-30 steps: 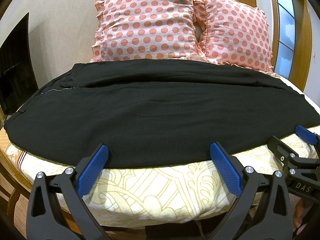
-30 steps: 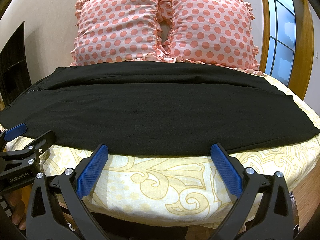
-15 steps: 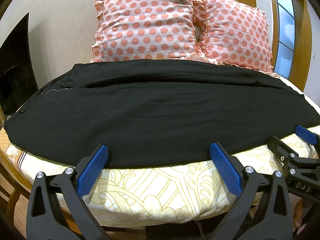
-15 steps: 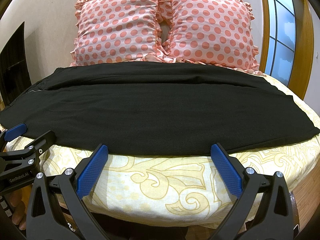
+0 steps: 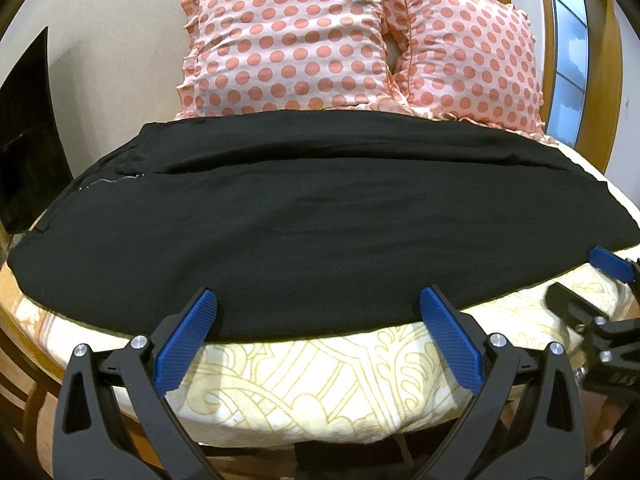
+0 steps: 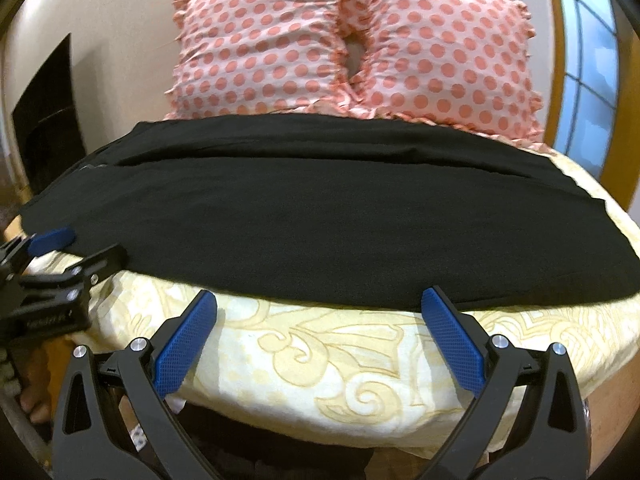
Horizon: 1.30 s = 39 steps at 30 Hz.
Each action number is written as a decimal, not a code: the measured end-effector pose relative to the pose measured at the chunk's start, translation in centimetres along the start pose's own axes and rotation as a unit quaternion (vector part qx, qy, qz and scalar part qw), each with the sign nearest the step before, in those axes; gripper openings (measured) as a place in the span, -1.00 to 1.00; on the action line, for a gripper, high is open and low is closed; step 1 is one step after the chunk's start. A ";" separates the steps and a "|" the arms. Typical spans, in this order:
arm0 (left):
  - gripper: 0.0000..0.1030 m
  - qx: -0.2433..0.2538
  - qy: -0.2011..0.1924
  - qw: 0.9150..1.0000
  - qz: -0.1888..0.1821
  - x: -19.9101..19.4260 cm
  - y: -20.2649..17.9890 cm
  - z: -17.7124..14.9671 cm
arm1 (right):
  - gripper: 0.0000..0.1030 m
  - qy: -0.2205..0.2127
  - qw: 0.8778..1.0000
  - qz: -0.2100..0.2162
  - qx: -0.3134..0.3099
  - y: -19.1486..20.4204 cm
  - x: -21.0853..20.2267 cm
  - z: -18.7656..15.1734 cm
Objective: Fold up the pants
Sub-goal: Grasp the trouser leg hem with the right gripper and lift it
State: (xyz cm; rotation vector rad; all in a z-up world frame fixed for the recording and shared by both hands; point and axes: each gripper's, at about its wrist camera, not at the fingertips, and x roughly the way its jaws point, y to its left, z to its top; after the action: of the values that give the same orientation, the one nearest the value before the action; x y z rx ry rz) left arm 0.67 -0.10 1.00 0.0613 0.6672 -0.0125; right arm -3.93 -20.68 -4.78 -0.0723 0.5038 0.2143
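Observation:
Black pants [image 5: 312, 216] lie flat across the bed, lengthwise from left to right, one leg laid over the other; they also show in the right wrist view [image 6: 304, 216]. My left gripper [image 5: 318, 312] is open and empty, its blue pads at the pants' near edge. My right gripper [image 6: 320, 306] is open and empty, just short of the near edge. Each gripper shows at the side of the other's view: the right one in the left wrist view [image 5: 592, 280], the left one in the right wrist view [image 6: 76, 248].
The bed has a cream sheet with a yellow pattern [image 5: 320, 376] and a wooden frame. Two pink polka-dot pillows [image 5: 288, 40] stand against the wall behind the pants. A dark panel [image 5: 24, 128] is at the left and a window [image 6: 588, 64] at the right.
Both grippers have moved forward and a little closer to the pants' near edge. The right wrist view is now blurred by motion. The pants have not moved.

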 end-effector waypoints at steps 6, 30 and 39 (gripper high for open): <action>0.97 0.012 -0.042 0.998 0.040 -1.2 0.2 3.0 | 0.97 -0.039 0.996 -0.020 0.080 -7.4 -3.2 4.0; 0.97 -0.049 -0.009 0.998 0.029 6.9 3.9 11.1 | -0.09 0.163 0.855 -0.331 0.364 -36.4 23.6 21.5; 0.97 -0.046 -0.013 0.999 0.020 6.8 3.6 10.8 | -0.72 0.109 0.871 -0.295 0.378 -35.8 18.4 16.9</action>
State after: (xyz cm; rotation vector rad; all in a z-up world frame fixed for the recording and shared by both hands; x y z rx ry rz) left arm 12.78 2.91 5.45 -0.0132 0.6406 0.0560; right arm 27.67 -50.09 1.56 0.5199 0.7369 -0.6092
